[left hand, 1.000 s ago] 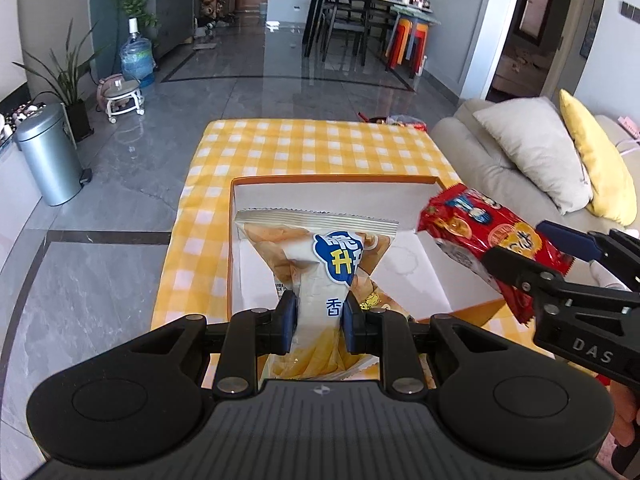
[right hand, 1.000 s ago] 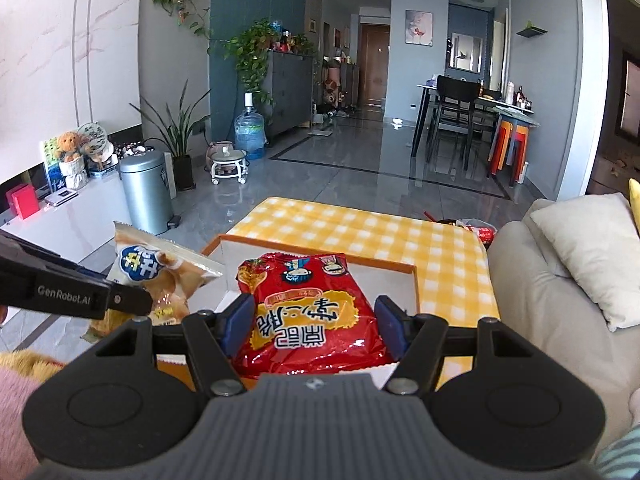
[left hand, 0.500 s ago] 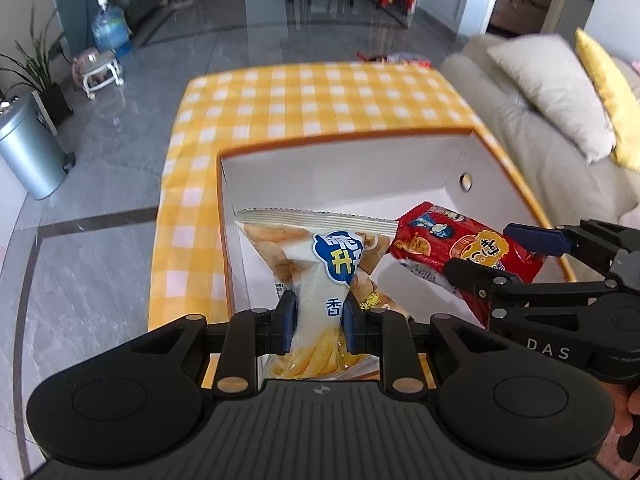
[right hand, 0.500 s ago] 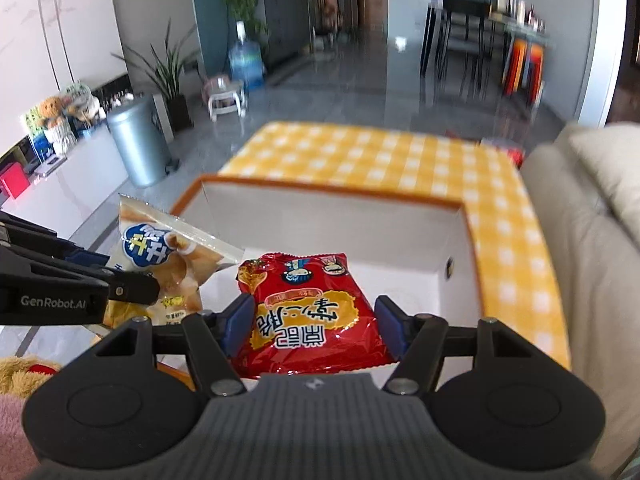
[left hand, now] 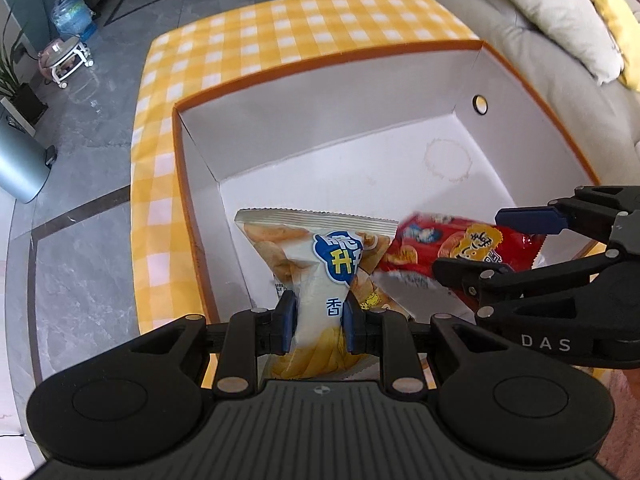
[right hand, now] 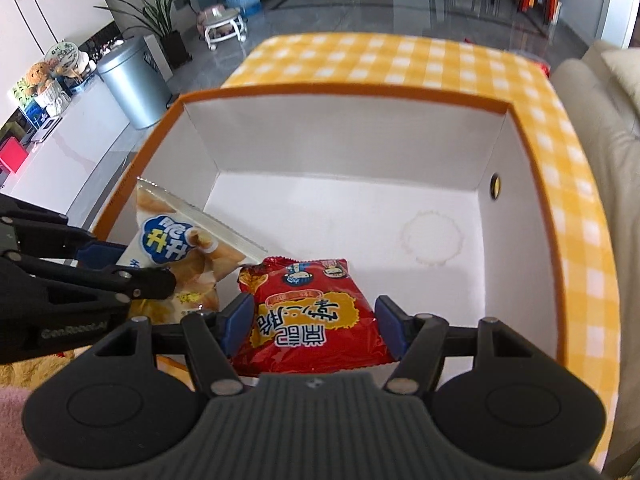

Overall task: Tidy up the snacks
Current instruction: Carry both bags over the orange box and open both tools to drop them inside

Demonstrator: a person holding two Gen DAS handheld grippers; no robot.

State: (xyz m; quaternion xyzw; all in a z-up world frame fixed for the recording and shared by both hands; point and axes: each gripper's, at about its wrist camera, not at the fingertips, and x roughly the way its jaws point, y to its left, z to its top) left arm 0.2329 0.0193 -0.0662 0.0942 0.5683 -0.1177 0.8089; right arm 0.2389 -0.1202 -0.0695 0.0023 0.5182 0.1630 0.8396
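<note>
My left gripper [left hand: 316, 320] is shut on a yellow chip bag [left hand: 316, 256] with a blue logo, pinching its middle. The bag hangs inside the near left part of a white box with an orange rim [left hand: 320, 60]. My right gripper [right hand: 316, 322] is shut on a red snack packet [right hand: 312, 316], held flat just above the box floor at the near side. In the right wrist view the chip bag [right hand: 176, 244] and the left gripper [right hand: 132, 272] show at the left; in the left wrist view the red packet [left hand: 460, 244] and the right gripper [left hand: 504, 244] show at the right.
The box [right hand: 344, 100] sits on a yellow checked tablecloth [left hand: 280, 24]. Its white floor [right hand: 360, 216] bears a faint ring stain. A beige sofa with cushions [left hand: 532, 32] runs along the right. A grey bin [right hand: 132, 80] and a water bottle stand on the floor to the left.
Both grippers have come down and forward, tilting downward, and carried their bags from above the box rim into the box. Both grips are unchanged.
</note>
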